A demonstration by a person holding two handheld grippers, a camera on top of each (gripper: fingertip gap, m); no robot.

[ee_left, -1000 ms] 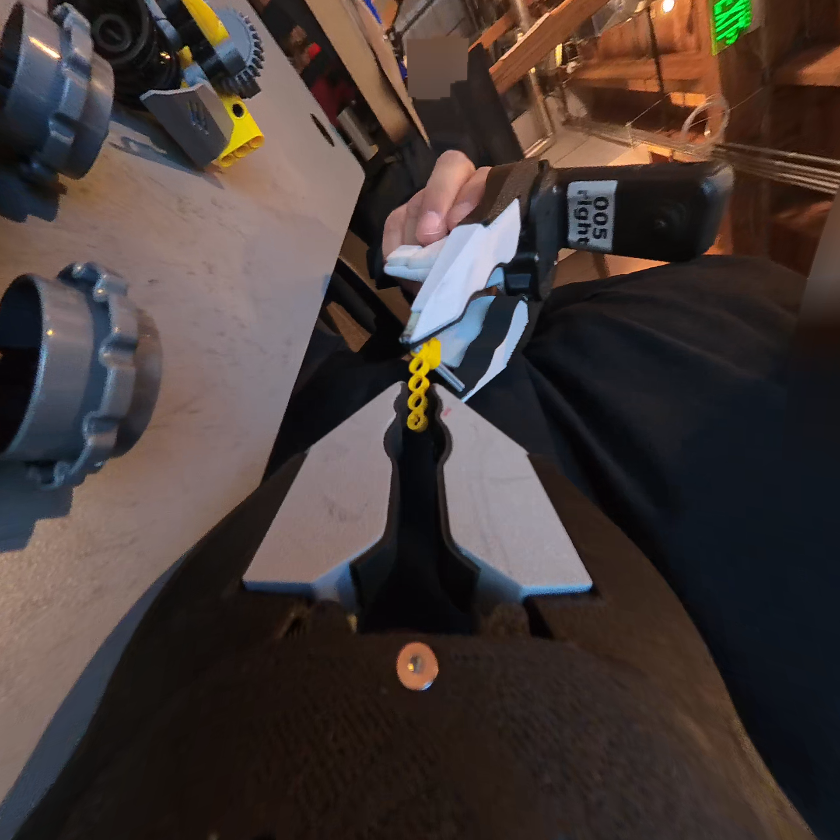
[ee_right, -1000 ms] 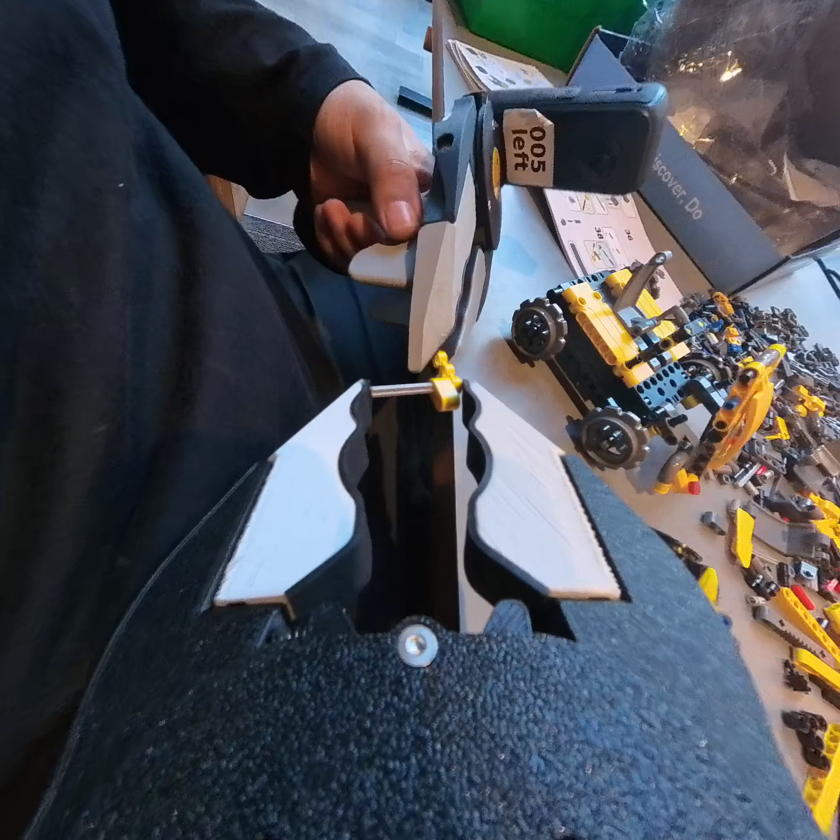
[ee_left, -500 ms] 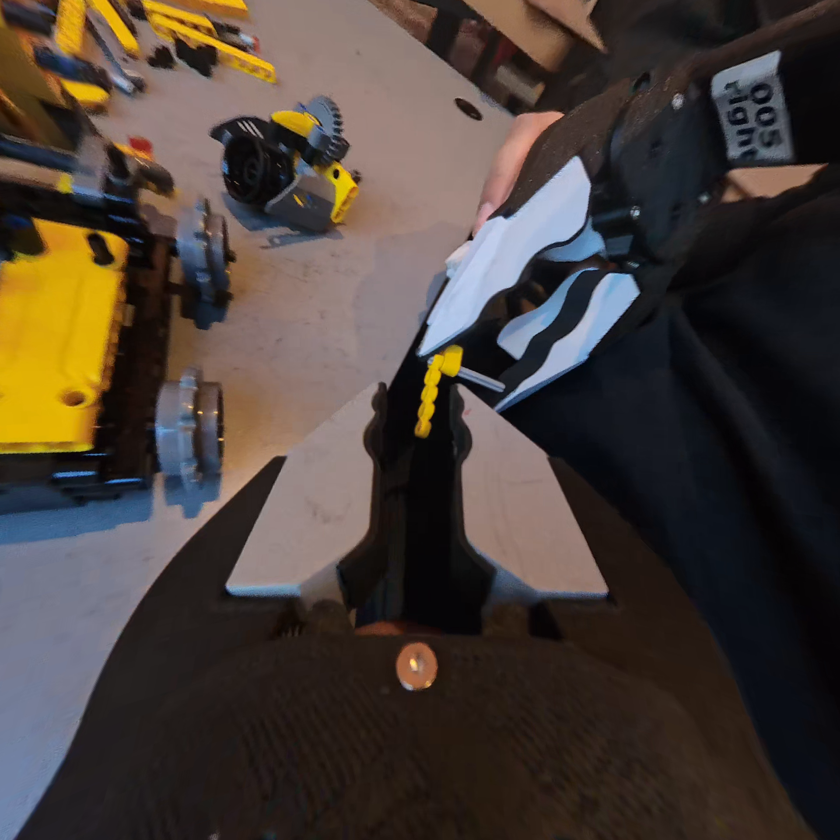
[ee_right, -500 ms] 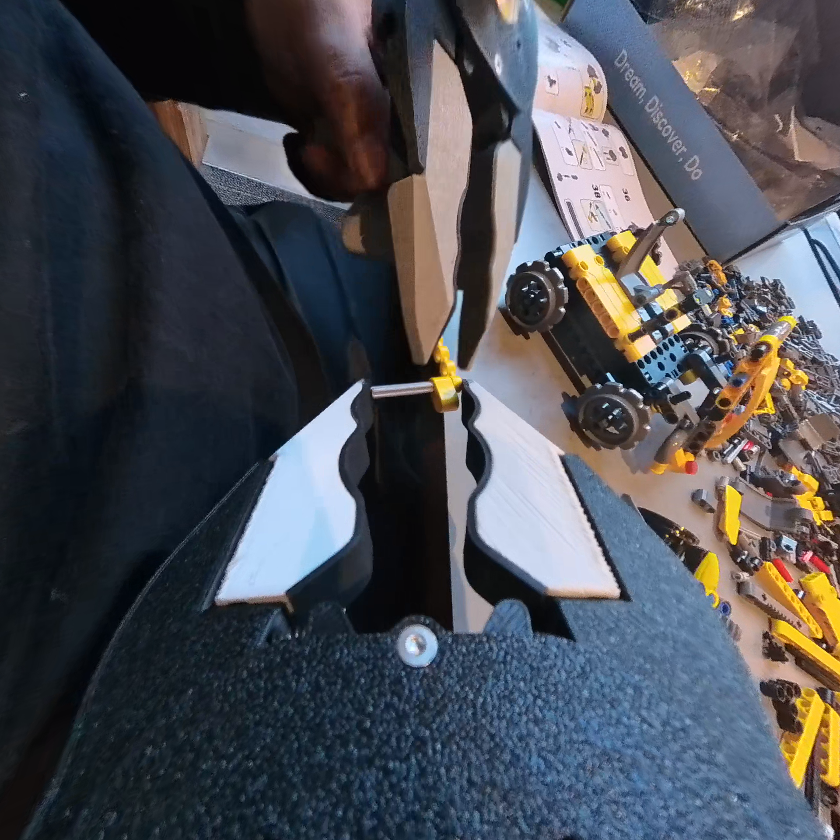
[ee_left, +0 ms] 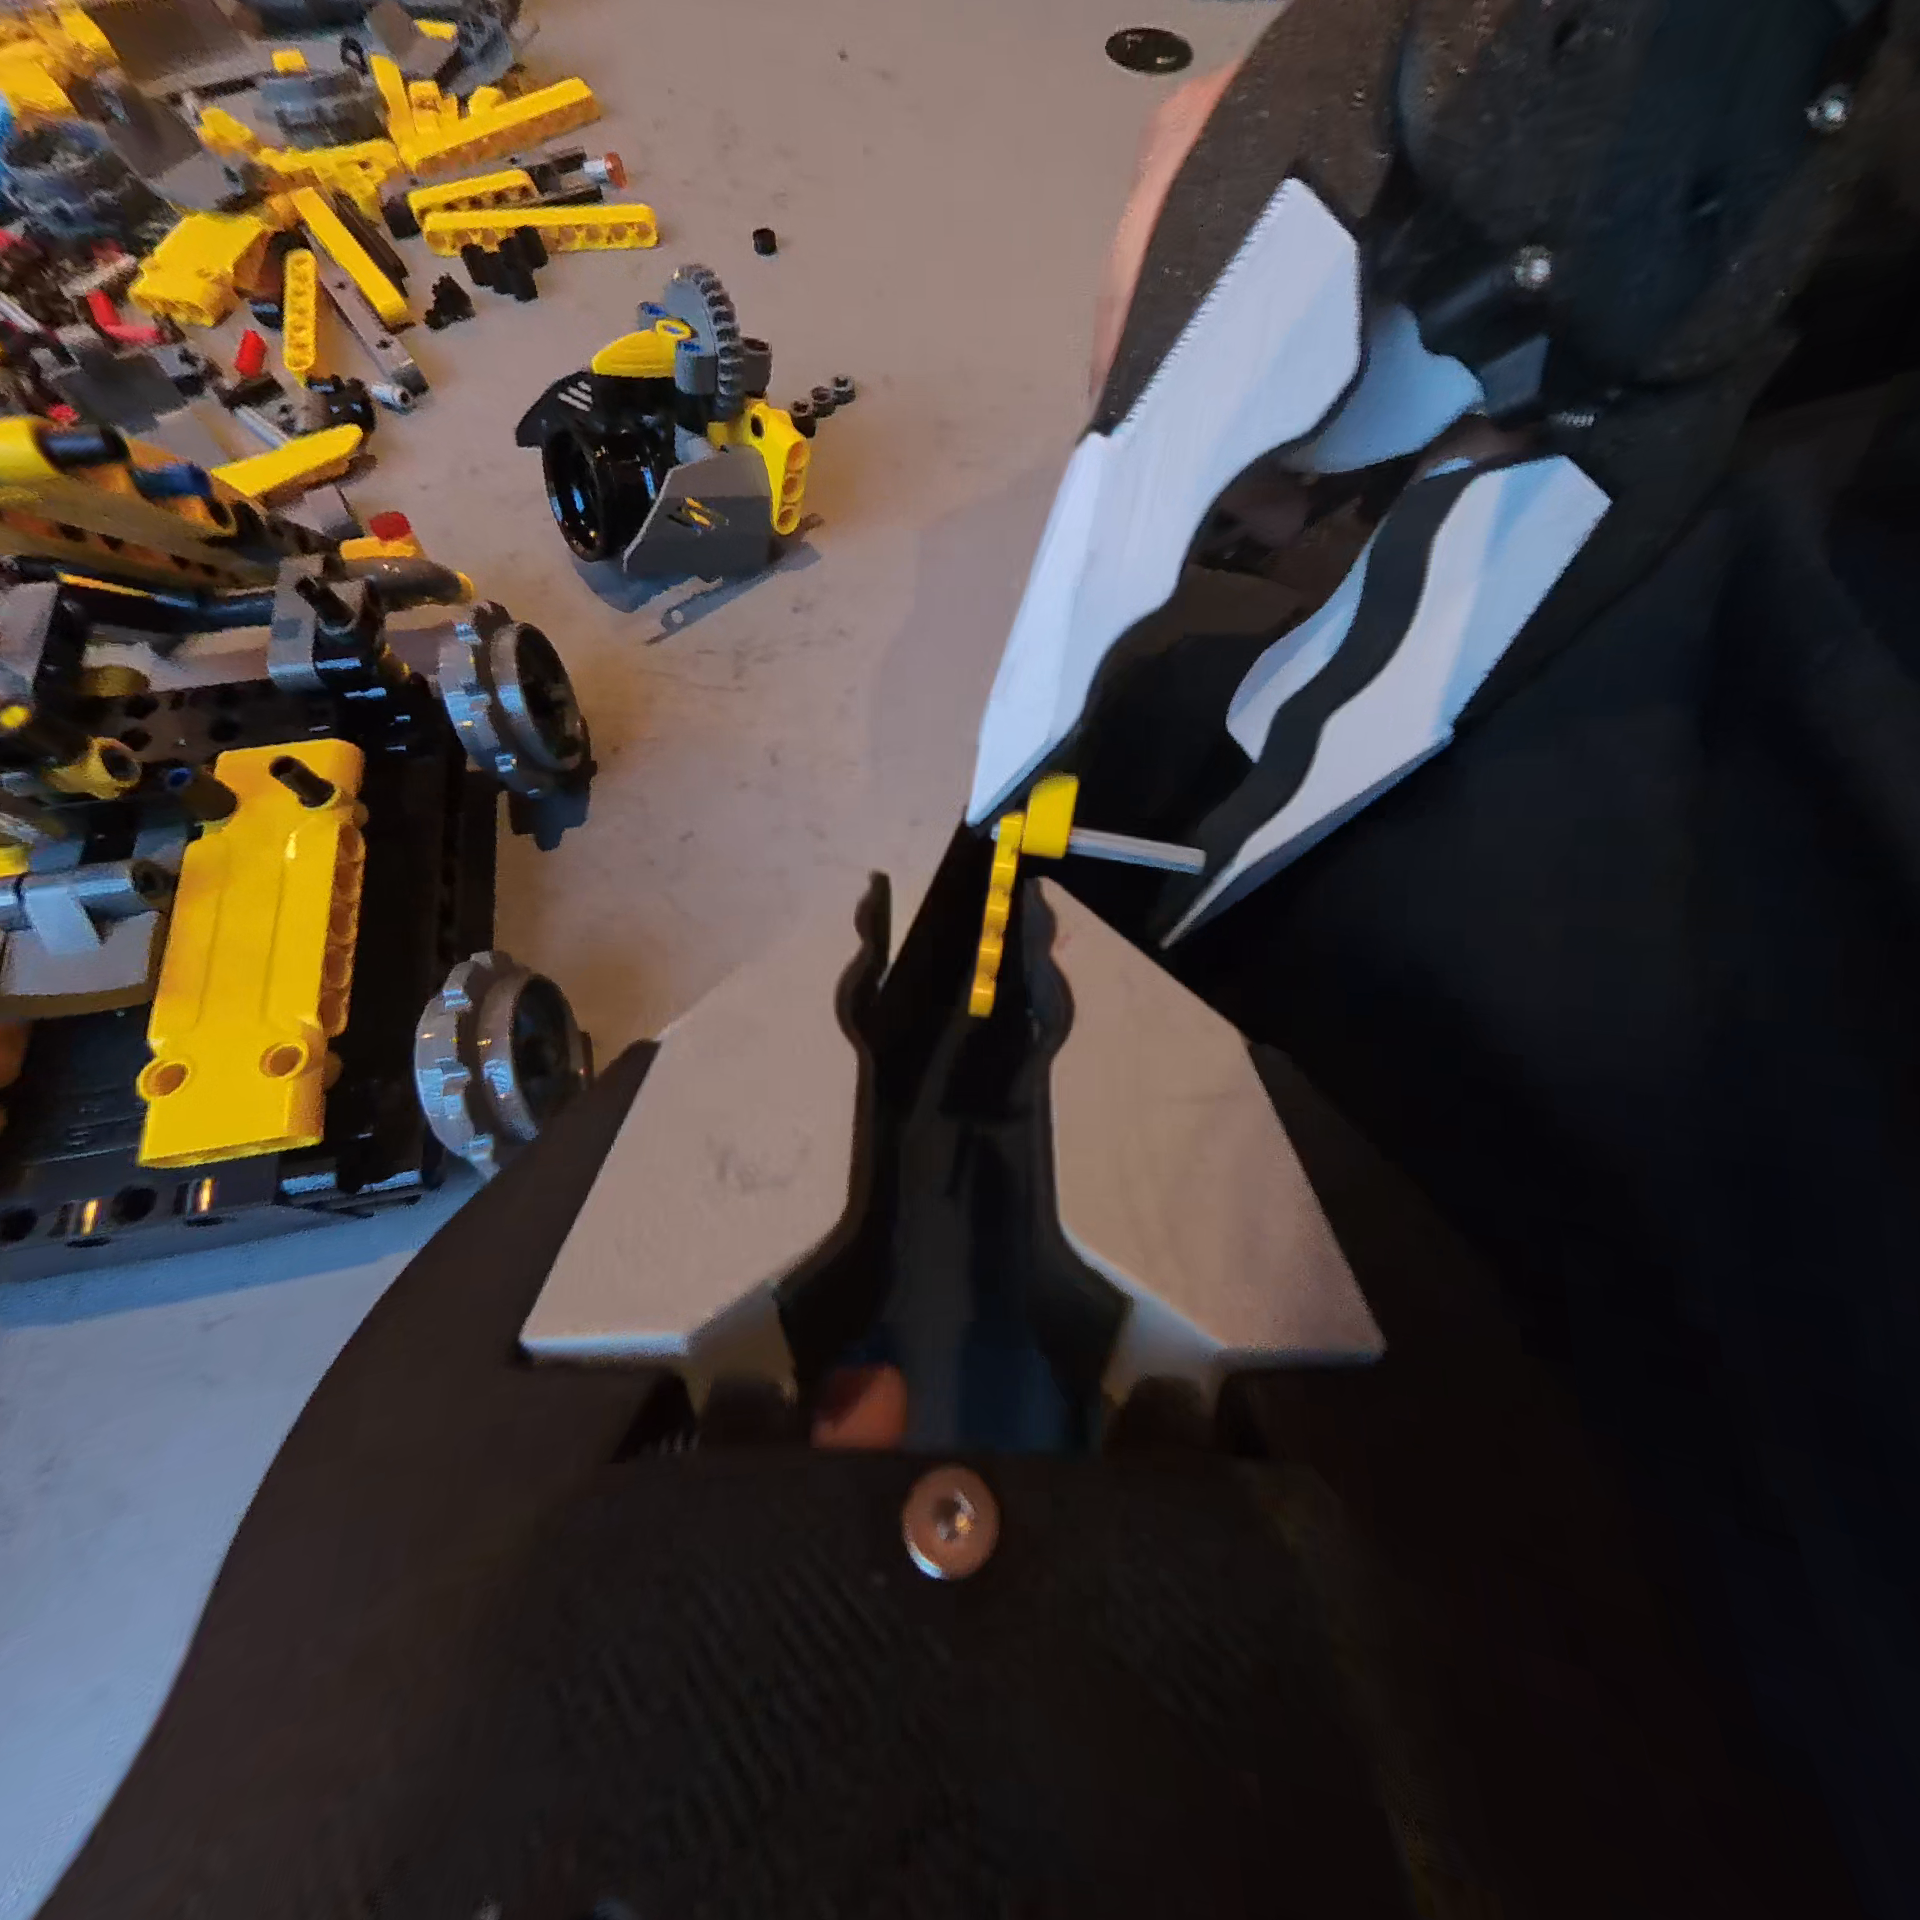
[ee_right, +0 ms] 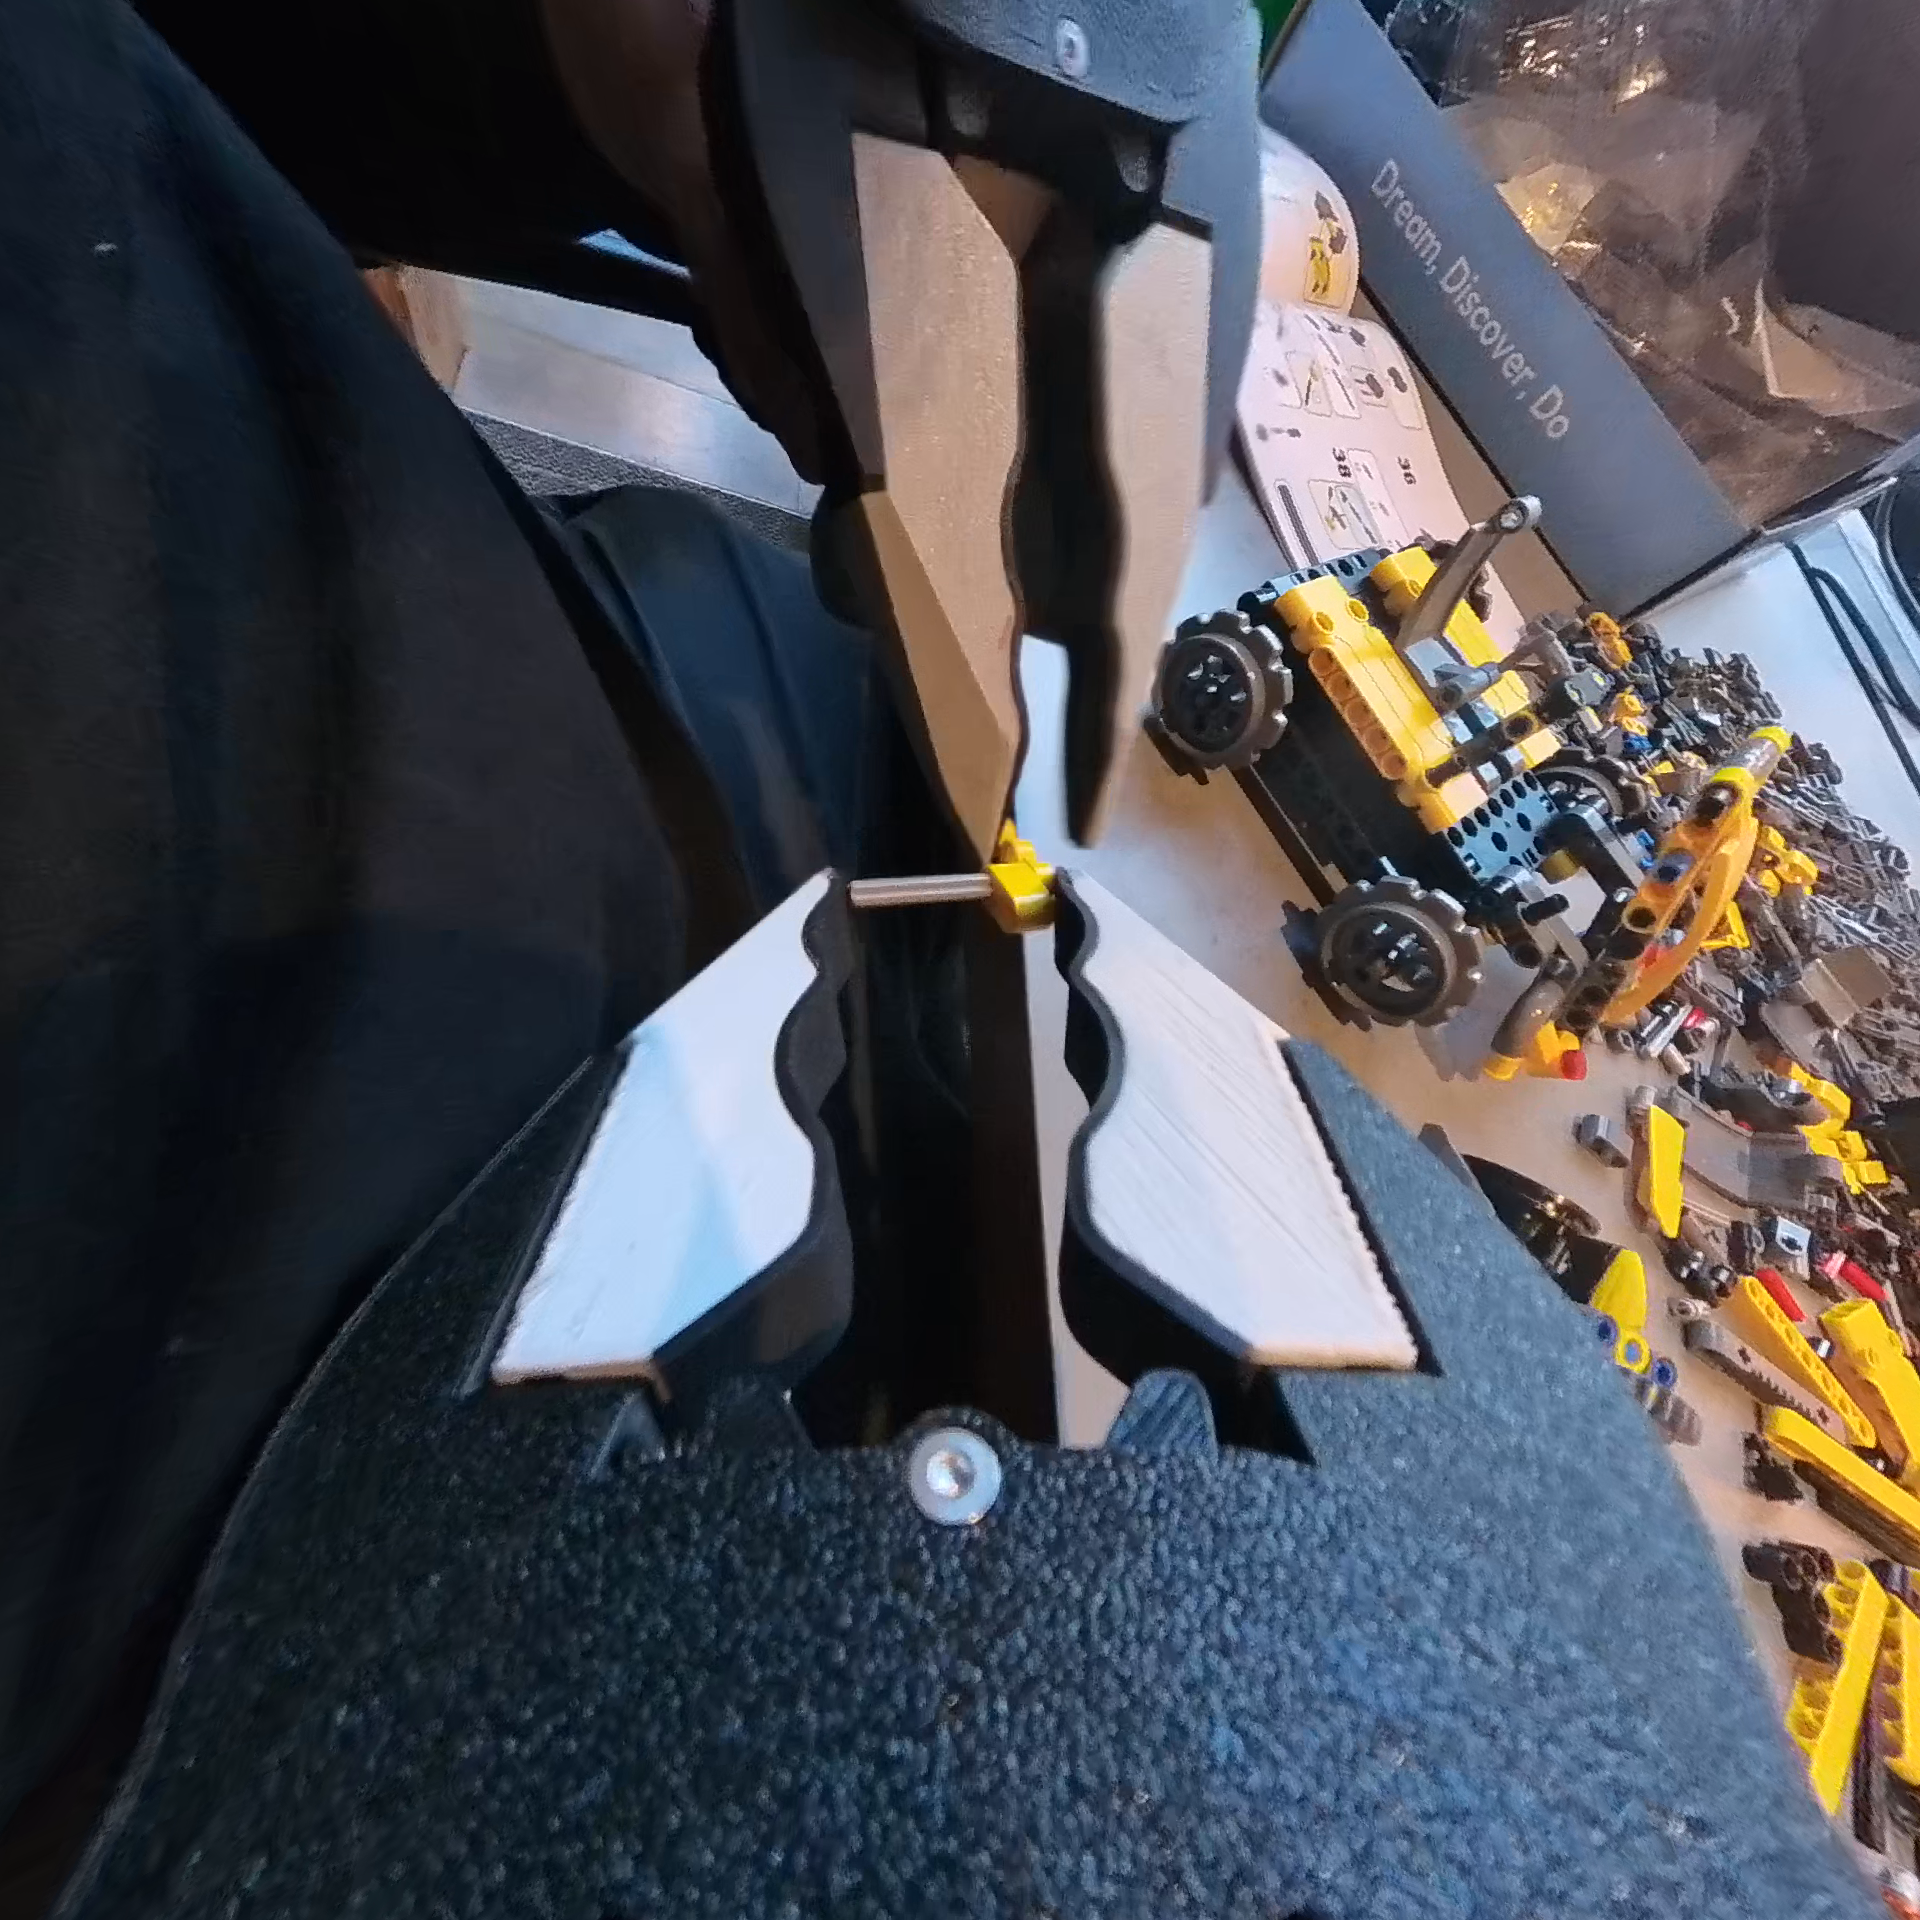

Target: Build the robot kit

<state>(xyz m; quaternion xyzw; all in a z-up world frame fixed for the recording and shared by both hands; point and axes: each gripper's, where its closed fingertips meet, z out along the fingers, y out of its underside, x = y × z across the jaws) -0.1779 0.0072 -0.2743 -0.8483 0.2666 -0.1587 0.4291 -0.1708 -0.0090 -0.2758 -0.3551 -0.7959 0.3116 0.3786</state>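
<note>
The pale surface [ee_left: 831, 312] filled the left wrist view. In the right wrist view it ran along the right side, and a person's black clothing [ee_right: 260, 727] filled the rest, so little of the room showed. On the surface stood one partly built yellow-and-black vehicle [ee_left: 249, 935] with two grey toothed wheels [ee_left: 509, 707] facing the left camera. Beyond it sat one small assembly [ee_left: 675, 447] topped by a single grey gear. Near the far edge was one round dark hole [ee_left: 1143, 47]. A heap of loose pieces [ee_left: 312, 229], mostly yellow, black and grey, lay too jumbled to count. One open instruction booklet [ee_right: 1330, 416] and one dark grey box [ee_right: 1507, 343] lay behind the vehicle. Off the surface's edge, over the person's lap, the right claw [ee_right: 945, 883] pinched a yellow piece [ee_right: 1013, 894] with a grey axle [ee_right: 914, 891] lengthwise between its tips. The left claw [ee_left: 961, 909] met it there with its fingers slightly parted, the yellow piece resting against one finger's inner face.
</note>
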